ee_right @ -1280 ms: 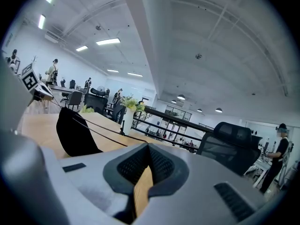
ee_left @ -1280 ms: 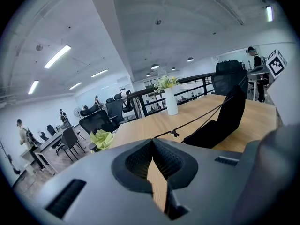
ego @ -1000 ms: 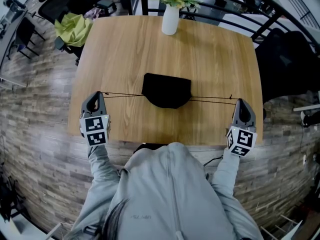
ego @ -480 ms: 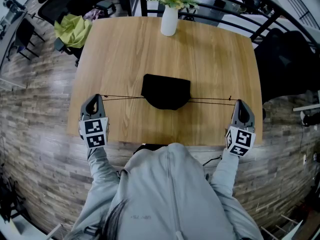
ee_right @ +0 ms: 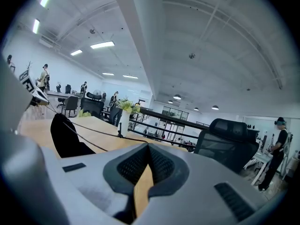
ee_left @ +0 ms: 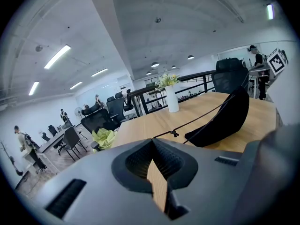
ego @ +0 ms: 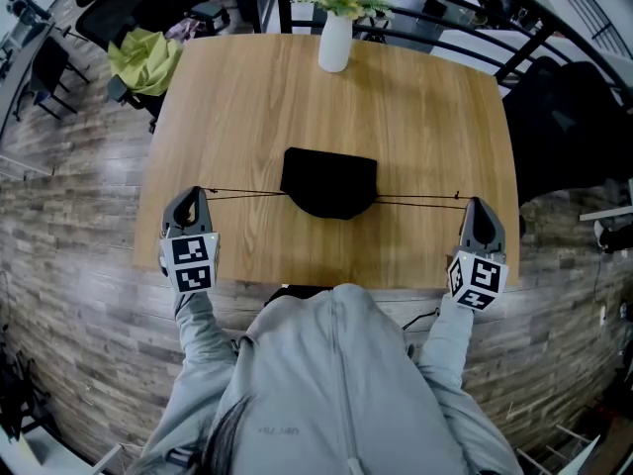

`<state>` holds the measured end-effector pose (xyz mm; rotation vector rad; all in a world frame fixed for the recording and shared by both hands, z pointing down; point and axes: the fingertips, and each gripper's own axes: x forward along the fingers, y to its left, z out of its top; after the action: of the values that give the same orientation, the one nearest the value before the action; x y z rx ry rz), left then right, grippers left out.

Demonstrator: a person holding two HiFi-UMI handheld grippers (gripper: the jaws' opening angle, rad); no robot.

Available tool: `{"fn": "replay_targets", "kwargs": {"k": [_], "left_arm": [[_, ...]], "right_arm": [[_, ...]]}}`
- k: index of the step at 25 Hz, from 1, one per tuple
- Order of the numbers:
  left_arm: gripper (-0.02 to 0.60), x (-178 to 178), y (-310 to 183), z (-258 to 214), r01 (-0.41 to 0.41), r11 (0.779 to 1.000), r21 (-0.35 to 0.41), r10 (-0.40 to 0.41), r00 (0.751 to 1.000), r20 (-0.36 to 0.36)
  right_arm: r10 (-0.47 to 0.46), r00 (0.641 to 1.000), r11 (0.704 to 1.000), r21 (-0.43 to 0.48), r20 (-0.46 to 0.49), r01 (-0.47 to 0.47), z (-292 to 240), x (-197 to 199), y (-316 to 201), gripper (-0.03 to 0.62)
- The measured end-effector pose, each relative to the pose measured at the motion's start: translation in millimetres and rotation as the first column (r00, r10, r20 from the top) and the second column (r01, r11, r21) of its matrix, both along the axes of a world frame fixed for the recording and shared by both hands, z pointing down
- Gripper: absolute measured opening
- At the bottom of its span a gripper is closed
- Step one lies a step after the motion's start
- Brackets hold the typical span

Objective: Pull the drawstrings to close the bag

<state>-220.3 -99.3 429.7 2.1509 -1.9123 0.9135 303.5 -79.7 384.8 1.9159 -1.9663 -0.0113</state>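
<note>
A black drawstring bag [ego: 329, 181] lies at the middle of the wooden table [ego: 435, 97], its mouth toward me. Its cords run out taut to both sides. My left gripper [ego: 195, 192] is shut on the left drawstring [ego: 242, 192] near the table's left edge. Over at the right edge, my right gripper [ego: 473, 202] is shut on the right drawstring [ego: 420, 199]. In the left gripper view the cord [ee_left: 197, 121] leads from the closed jaw tips [ee_left: 152, 139] to the bag [ee_left: 222, 118]. The right gripper view shows the same: cord [ee_right: 98, 135], jaw tips [ee_right: 148, 145], bag [ee_right: 65, 135].
A white vase with flowers [ego: 334, 40] stands at the table's far edge. A black railing [ego: 435, 28] runs behind it. A chair with a yellow-green cloth [ego: 143, 57] is at the far left, and a black chair [ego: 569, 117] stands at the right.
</note>
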Motion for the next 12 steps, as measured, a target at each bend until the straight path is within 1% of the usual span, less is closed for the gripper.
{"fn": "replay_targets", "kwargs": {"k": [4,7,12], "left_arm": [[0.026,8,-2,2,-0.026,1.0,-0.005,0.026,1.0,0.009],[0.026,13,-4,1,-0.044,0.999,-0.006,0.044,0.999,0.008],[0.026,24,-5,-4,-0.072,0.997,0.003,0.073,0.996,-0.044]], "right_arm": [[0.001,1.0,1.0,0.019,0.025,-0.002,-4,-1,0,0.021],[-0.006,1.0,1.0,0.021,0.023,0.005,-6,-3,-1,0.021],[-0.043,0.999,0.999,0.02,0.033,0.043,-10,-12,1,0.021]]}}
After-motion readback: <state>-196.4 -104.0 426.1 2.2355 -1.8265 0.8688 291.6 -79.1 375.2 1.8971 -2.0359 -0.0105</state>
